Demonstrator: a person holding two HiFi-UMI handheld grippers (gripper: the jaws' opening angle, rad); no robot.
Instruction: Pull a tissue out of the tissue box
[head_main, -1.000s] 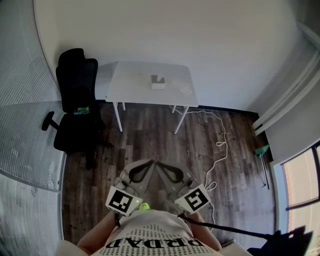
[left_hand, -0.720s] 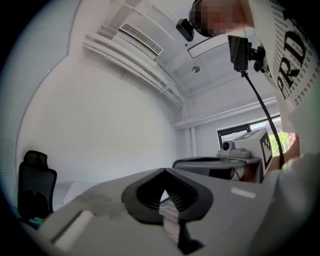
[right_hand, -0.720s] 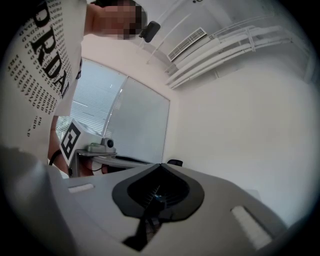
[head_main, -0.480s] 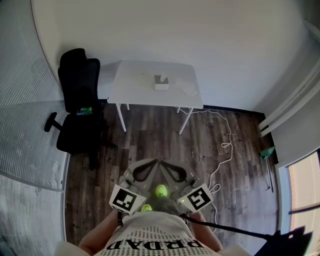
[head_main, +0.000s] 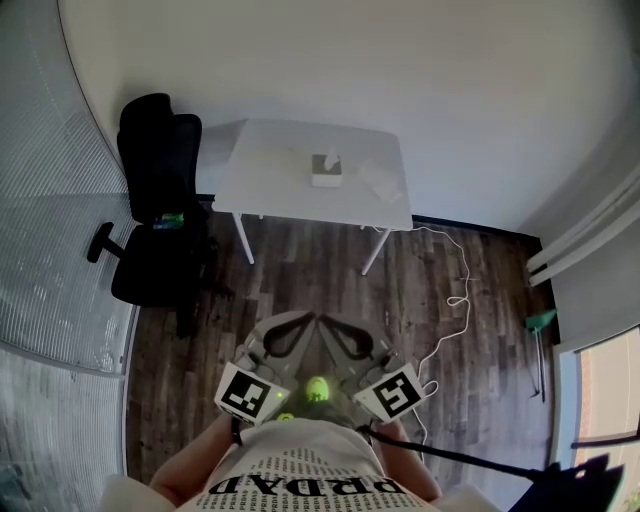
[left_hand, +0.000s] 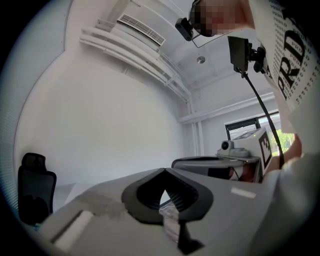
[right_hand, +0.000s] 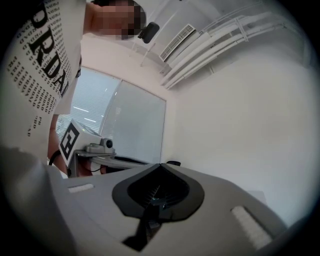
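The tissue box (head_main: 325, 169) stands near the middle of a white table (head_main: 270, 180) against the far wall, a white tissue poking up from its top. Both grippers are held close to my body, far from the table and well above the wooden floor. In the head view the left gripper (head_main: 300, 326) and the right gripper (head_main: 336, 328) point forward side by side. The left gripper (left_hand: 164, 170) is shut and holds nothing, aimed at the bare wall. The right gripper (right_hand: 160, 165) is shut too and holds nothing. Neither gripper view shows the box.
A black office chair (head_main: 152, 215) stands left of the table. A loose white piece (head_main: 378, 181) lies on the table right of the box. A white cable (head_main: 455, 300) trails over the floor at right. A glass partition (head_main: 50, 250) runs along the left.
The view has shifted a little, so the table sits slightly lower and larger. A green shoe has come forward under the grippers. Both grippers stay shut by my body.
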